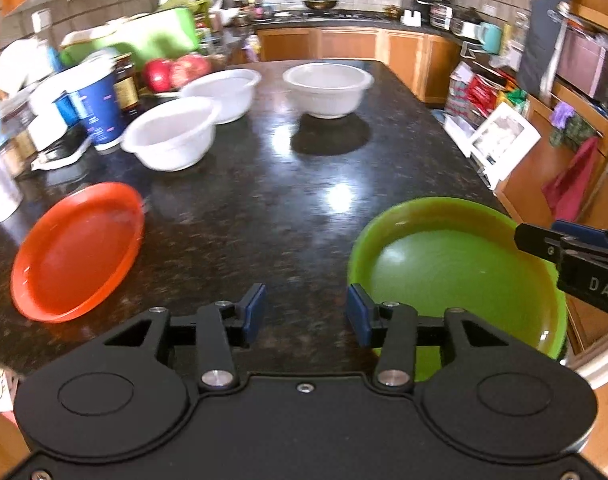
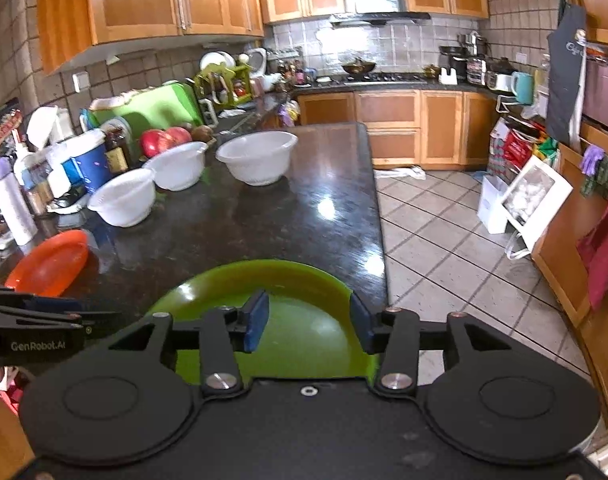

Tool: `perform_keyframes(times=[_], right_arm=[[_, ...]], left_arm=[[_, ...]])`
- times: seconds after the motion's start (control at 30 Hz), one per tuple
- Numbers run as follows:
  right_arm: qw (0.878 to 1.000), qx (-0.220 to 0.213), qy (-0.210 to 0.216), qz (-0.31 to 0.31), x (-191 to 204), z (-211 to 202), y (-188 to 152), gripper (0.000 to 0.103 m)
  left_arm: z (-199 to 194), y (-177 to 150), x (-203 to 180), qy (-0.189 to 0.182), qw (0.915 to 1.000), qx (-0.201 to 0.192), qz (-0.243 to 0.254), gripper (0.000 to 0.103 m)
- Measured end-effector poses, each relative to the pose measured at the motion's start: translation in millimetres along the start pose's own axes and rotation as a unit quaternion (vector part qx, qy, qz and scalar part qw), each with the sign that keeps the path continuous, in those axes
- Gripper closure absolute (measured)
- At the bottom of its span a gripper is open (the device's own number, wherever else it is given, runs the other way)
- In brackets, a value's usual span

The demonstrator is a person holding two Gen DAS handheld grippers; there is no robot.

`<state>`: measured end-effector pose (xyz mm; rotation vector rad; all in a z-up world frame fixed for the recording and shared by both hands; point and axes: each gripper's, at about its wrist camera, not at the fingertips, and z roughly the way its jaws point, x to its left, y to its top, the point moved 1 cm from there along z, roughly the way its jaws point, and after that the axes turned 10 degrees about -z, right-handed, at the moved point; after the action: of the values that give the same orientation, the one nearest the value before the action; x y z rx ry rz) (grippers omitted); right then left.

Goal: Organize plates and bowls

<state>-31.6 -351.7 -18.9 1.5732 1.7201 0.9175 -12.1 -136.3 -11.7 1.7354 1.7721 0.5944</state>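
On the dark speckled stone counter (image 1: 264, 208), which we take as our landmark, the left edge is crowded with jars, a blue tub (image 1: 98, 108) and a white bottle (image 2: 10, 200). Just inward of that clutter lies the orange plate (image 1: 78, 250), flat on the stone near the counter's near-left corner. Behind it, farther along the counter, we see three white bowls: the nearest (image 1: 170, 138) touching or almost touching the second (image 1: 224, 94), and the third (image 1: 327, 88) apart toward the counter's middle. Red apples (image 1: 172, 72) sit behind the two left bowls.

Our left gripper (image 1: 305, 314) hangs over bare stone at the counter's near edge, jaws parted about halfway, with nothing between them. To its right the green plate (image 1: 463, 268) rests at the counter's near-right corner. Our right gripper (image 2: 308, 322) is above that plate, jaws likewise half apart and holding nothing.

Beyond the counter's right edge we see pale floor tiles (image 2: 443, 240), wooden cabinets (image 2: 387, 128), and a stove (image 2: 383, 78) against the tiled back wall.
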Motion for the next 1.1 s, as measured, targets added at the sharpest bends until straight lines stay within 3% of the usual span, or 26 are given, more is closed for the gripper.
perform_keyframes(times=[0.27, 0.43, 0.73, 0.87, 1.1], right_arm=[[0.999, -0.019, 0.032, -0.008, 37, 7, 14, 0.048], [0.999, -0.034, 0.033, -0.026, 80, 15, 29, 0.047], [0.998, -0.029, 0.046, -0.027, 170, 50, 57, 0.047], [0.998, -0.018, 0.053, -0.026, 208, 71, 64, 0.047], [0.999, 0.004, 0.037, -0.036, 264, 99, 69, 0.047]], left_arm=[[-3, 8, 60, 0.039, 0.9980, -0.014, -0.048, 0.049], [-1, 21, 115, 0.062, 0.9953, -0.024, -0.070, 0.049], [7, 48, 207, 0.087, 0.9936, -0.036, -0.062, 0.049], [12, 53, 237, 0.081, 0.9950, -0.029, -0.051, 0.049], [23, 56, 266, 0.033, 0.9991, 0.008, -0.026, 0.050]])
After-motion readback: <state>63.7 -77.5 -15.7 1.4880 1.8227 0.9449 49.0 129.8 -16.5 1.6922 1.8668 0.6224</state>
